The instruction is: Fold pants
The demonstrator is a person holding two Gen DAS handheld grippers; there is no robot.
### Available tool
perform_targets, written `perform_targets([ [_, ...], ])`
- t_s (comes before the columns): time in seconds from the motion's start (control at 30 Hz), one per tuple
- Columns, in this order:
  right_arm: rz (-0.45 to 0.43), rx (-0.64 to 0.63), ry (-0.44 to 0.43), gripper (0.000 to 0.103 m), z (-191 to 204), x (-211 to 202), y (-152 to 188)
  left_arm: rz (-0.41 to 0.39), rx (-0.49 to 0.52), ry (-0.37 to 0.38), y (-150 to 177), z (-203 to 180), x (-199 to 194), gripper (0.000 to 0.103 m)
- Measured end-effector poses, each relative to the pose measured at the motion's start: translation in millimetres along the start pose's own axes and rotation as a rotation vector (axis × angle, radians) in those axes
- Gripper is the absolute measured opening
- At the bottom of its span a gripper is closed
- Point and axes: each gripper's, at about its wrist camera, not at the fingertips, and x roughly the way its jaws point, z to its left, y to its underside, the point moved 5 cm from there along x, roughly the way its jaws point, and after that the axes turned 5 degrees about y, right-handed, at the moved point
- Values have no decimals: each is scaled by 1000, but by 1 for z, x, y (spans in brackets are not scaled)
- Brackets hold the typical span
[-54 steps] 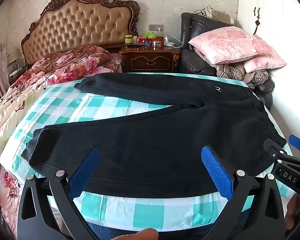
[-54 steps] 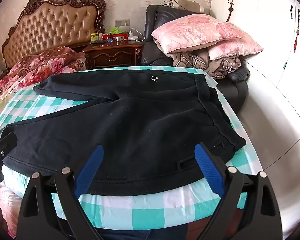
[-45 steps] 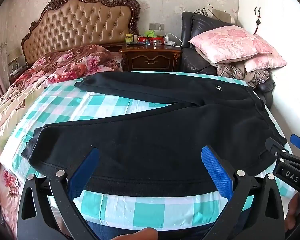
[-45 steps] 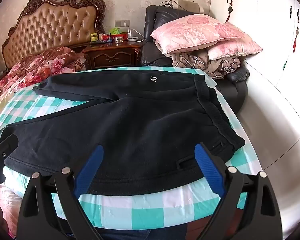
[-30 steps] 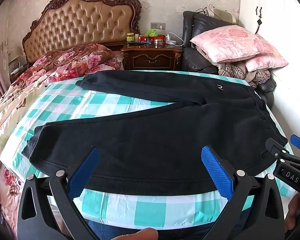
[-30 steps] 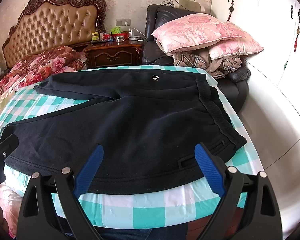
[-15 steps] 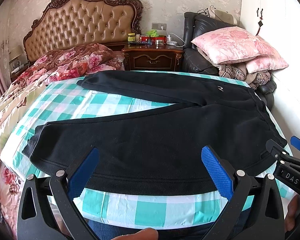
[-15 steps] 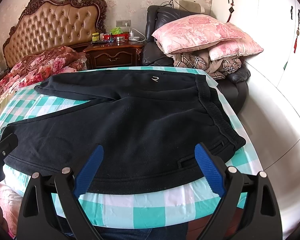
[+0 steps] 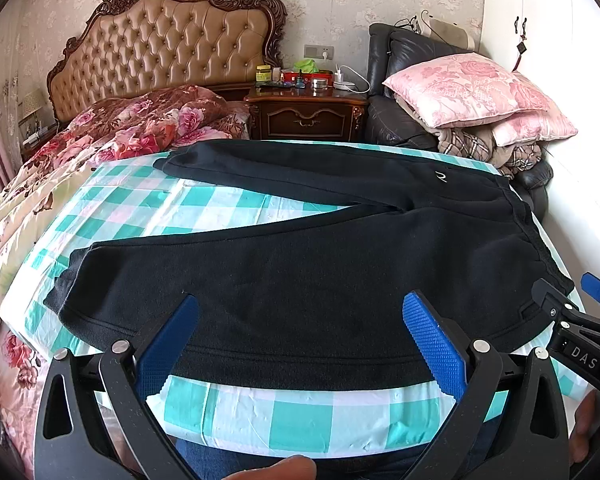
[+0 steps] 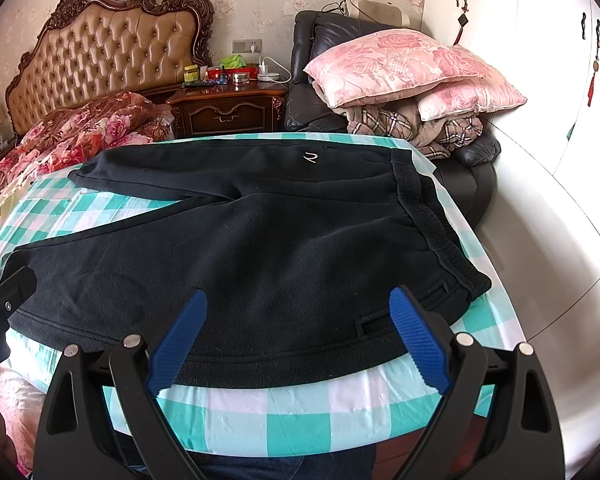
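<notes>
first, with the left gripper (image 9: pixel 300 336) and right gripper (image 10: pixel 298 328) spread and empty, pinch the pants (image 9: pixel 320 272) near hem.

Black pants (image 10: pixel 260 248) lie flat beyond the right gripper's (image 10: pixel 298 334) spread fingers (image 10: pixel 418 344).

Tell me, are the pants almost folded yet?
Not yet. Done: the black pants lie spread flat on the checked sheet, legs apart. In hand: nothing; the left gripper and right gripper hover open at the near edge. Left: every fold.
</notes>
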Motion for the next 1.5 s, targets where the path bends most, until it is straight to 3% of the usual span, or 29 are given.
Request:
perform_targets([
  [1.5,6,0,2,93,0,2,2,11,-6,3,1,-1,-2,99],
])
